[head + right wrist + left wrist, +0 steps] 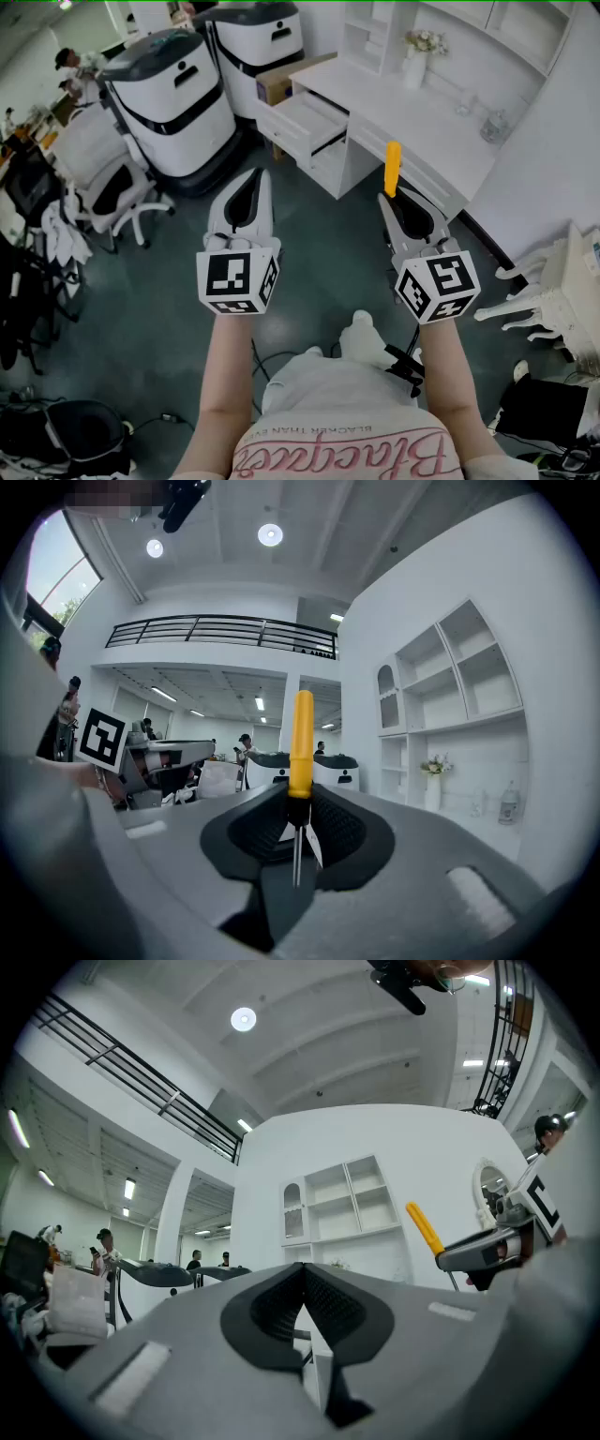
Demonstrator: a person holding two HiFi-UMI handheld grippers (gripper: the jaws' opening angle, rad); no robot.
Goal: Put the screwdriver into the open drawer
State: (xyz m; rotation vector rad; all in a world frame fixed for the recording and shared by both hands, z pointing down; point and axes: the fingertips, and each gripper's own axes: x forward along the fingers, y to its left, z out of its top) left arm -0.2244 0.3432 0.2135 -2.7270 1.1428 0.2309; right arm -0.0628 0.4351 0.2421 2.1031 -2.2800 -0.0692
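In the head view the left gripper (253, 178) and the right gripper (395, 199) were held side by side above the floor. The right one carried a yellow-handled screwdriver (393, 156), well short of the white desk's (403, 103) open drawer (309, 112). In the left gripper view the jaws met with nothing between them; in the right gripper view they were clamped on the screwdriver's dark collar — handle jutting forward, metal shaft running back.

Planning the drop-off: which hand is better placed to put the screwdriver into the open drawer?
Right. The right tongs hold the screwdriver, yellow handle forward; the left tongs are shut and empty. The open drawer lies ahead, roughly between both.
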